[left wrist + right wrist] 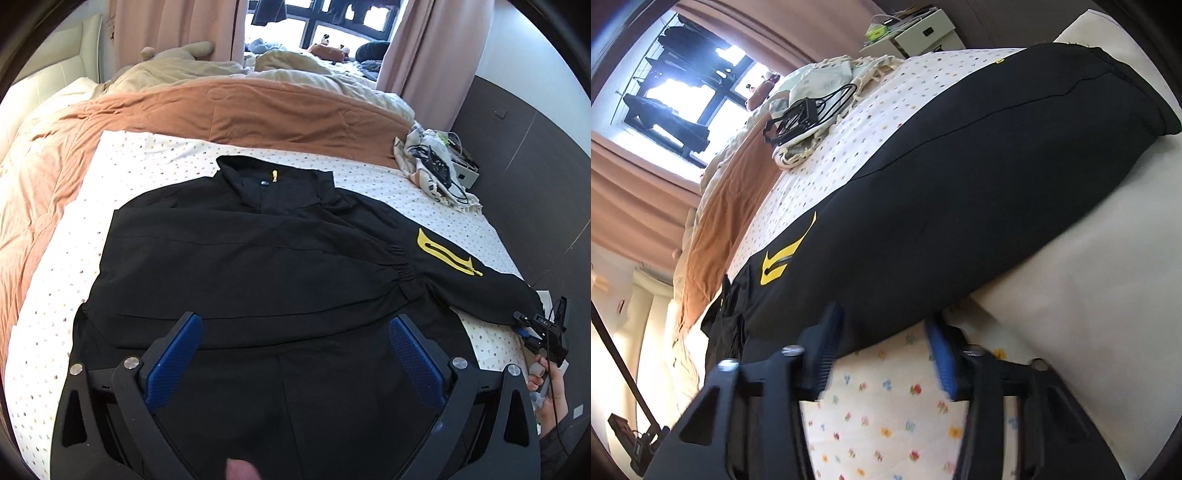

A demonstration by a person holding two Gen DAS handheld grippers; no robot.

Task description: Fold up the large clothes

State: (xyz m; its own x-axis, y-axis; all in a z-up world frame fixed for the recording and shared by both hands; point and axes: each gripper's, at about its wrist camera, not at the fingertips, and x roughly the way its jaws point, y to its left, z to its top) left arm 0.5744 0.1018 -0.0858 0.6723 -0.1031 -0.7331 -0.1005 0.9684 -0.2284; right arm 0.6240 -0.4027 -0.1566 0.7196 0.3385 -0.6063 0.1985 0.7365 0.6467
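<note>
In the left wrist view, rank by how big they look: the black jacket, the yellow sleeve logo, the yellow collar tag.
1. black jacket, fills most of the view.
2. yellow sleeve logo.
3. yellow collar tag, tiny; it lies farther from the camera, so its true size is less certain.

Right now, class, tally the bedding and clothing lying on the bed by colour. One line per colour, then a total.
Black: 1, the jacket
Rust-orange: 1, the blanket
White with coloured dots: 1, the sheet
Beige: 1, the duvet
Total: 4
</note>
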